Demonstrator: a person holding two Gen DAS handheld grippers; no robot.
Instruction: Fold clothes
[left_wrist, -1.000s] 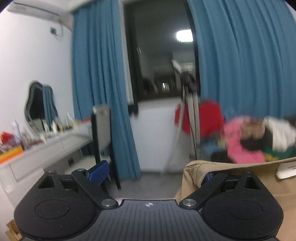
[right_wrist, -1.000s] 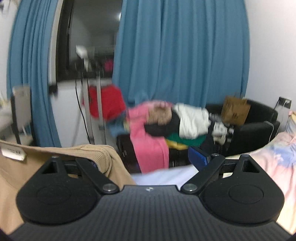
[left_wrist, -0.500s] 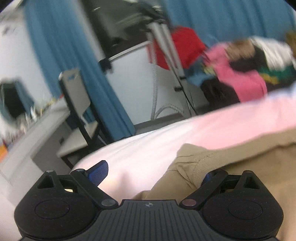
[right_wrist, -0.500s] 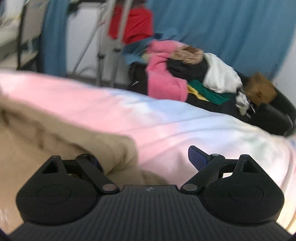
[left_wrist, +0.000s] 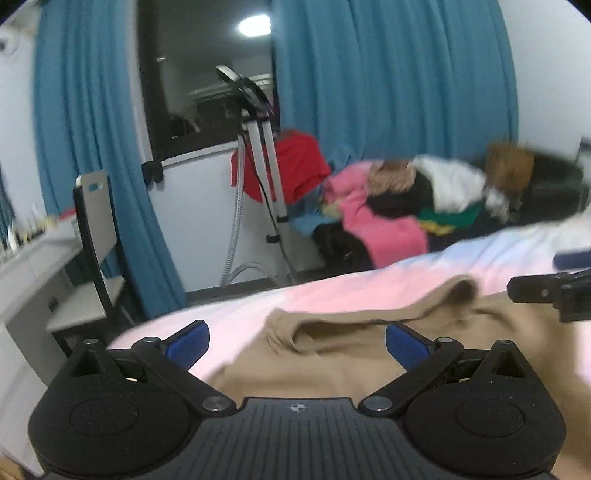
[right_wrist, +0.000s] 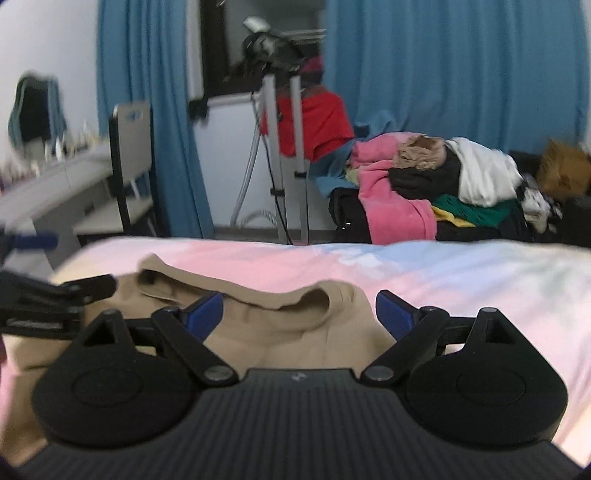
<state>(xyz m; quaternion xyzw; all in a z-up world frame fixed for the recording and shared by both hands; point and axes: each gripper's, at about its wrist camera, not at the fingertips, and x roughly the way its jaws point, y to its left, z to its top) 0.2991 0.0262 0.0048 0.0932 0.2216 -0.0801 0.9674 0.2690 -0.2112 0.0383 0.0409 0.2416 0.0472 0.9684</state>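
One tan garment (left_wrist: 369, 354) lies on the bed (left_wrist: 332, 291), its ribbed edge toward the far side and a little rumpled, apparently laid flat so a fold can begin. Two tools hover just above it, side by side. The left tool (left_wrist: 297, 338) is spread wide with nothing between its blue pads (left_wrist: 188, 341), over the garment's left part. The right tool (right_wrist: 299, 310) is likewise wide and empty, over the garment's right part; each tool shows at the edge of the other's view. I judge the spread stance is meant for taking two points of the cloth at once. Beyond the bed, one pile of clothes (right_wrist: 424, 188) waits, perhaps next in line.
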